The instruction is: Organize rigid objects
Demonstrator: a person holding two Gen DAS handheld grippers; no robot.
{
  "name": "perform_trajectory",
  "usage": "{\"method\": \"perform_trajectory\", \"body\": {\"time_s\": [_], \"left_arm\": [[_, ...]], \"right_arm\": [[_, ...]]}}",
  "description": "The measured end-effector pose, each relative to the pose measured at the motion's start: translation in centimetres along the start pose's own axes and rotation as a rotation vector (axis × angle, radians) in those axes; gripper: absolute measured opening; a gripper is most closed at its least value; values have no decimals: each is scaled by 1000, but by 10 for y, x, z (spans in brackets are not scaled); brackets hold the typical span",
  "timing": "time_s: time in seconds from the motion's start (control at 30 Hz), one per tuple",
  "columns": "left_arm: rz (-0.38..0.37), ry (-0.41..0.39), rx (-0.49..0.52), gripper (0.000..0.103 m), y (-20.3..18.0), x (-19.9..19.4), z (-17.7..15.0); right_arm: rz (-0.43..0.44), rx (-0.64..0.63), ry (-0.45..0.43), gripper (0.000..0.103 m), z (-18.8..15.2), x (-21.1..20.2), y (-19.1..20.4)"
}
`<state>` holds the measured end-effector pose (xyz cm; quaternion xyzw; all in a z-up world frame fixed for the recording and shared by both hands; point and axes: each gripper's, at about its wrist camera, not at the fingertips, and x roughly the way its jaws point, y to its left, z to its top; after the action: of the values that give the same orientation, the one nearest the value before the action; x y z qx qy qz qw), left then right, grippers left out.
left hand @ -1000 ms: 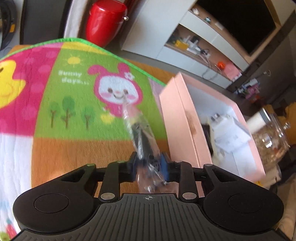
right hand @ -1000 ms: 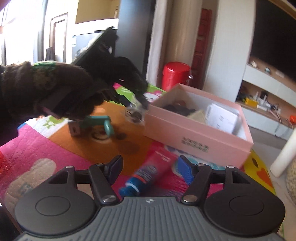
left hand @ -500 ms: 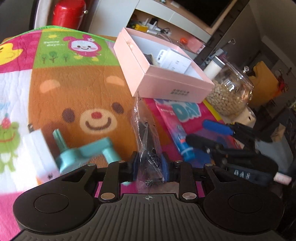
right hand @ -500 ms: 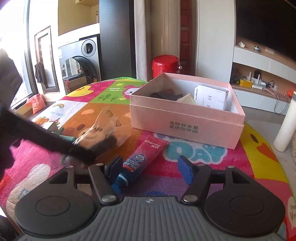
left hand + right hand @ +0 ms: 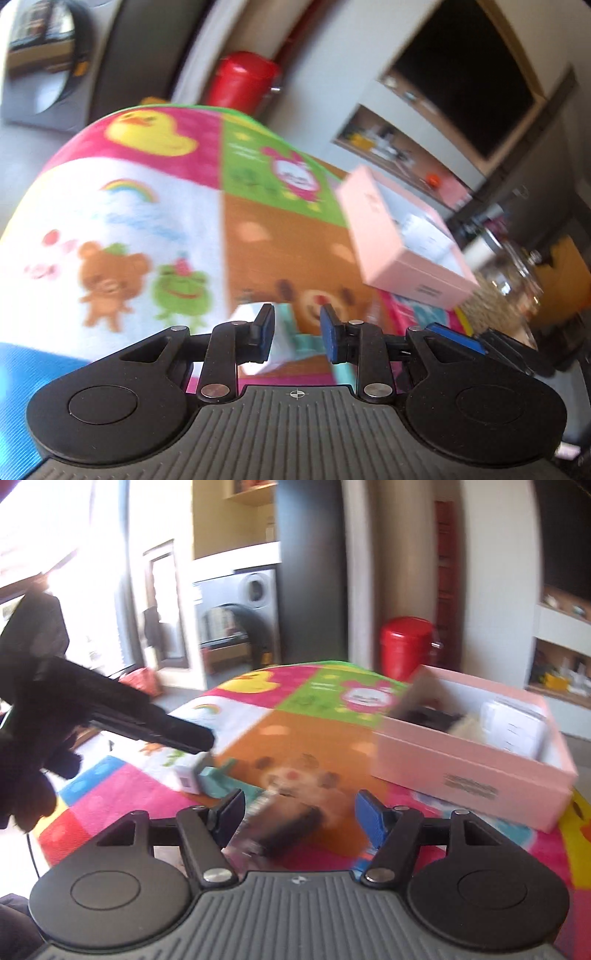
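My left gripper [image 5: 297, 334] is open and empty, low over a white block [image 5: 255, 354] and a teal part [image 5: 306, 341] on the cartoon play mat [image 5: 147, 221]. It shows as a dark arm in the right wrist view [image 5: 147, 723], above the white block [image 5: 186, 775] and teal part [image 5: 218, 781]. My right gripper [image 5: 299, 821] is open, just above a clear plastic bag of dark parts [image 5: 284, 827] lying on the mat [image 5: 314, 738]. The open pink box [image 5: 476, 764] with papers and dark items stands at the right; it also shows in the left wrist view [image 5: 402, 243].
A red bin [image 5: 406, 646] stands behind the mat. A glass jar [image 5: 513, 280] is beyond the pink box. My right gripper's blue pad [image 5: 454, 338] shows at the left view's right edge. A TV shelf unit [image 5: 424, 147] lines the far wall.
My left gripper has let go of the plastic bag, opened, and swung left over the white block. The bag now lies on the mat under my right gripper, which moved left.
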<state>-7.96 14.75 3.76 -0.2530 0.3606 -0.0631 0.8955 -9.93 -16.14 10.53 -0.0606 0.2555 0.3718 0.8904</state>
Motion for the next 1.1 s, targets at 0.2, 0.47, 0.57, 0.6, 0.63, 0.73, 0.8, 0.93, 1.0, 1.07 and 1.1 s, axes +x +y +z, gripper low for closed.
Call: {"method": "perform_trajectory", "body": {"time_s": [0.2, 0.47, 0.57, 0.6, 0.63, 0.73, 0.8, 0.93, 1.0, 1.07, 1.1], "left_arm": [[-12, -2, -129, 30, 33, 2, 0], [-74, 24, -149, 35, 39, 19, -3], [-83, 40, -133, 36, 33, 33, -1], [-89, 48, -130, 36, 31, 38, -1], [-98, 54, -126, 37, 28, 42, -1], [-125, 64, -109, 36, 18, 51, 0], [-139, 37, -92, 36, 10, 48, 1], [-95, -99, 36, 36, -13, 21, 5], [-141, -99, 93, 36, -25, 12, 6], [-201, -49, 152, 36, -41, 12, 3], [-219, -23, 190, 36, -51, 14, -1]], "right_arm": [[79, -124, 66, 66, 19, 53, 48], [27, -82, 171, 29, 8, 78, 29], [-9, -70, 172, 28, 8, 72, 21], [-25, -62, 167, 27, 9, 70, 18], [-40, -48, 157, 27, 11, 68, 14], [-53, 16, 99, 27, 22, 54, 0], [-70, 59, 39, 27, 32, 40, -10], [-137, 108, -62, 27, 42, 5, -33], [-194, 103, -75, 27, 38, -9, -44], [-268, 86, -66, 27, 29, -18, -53], [-297, 83, -54, 27, 22, -23, -58]]}}
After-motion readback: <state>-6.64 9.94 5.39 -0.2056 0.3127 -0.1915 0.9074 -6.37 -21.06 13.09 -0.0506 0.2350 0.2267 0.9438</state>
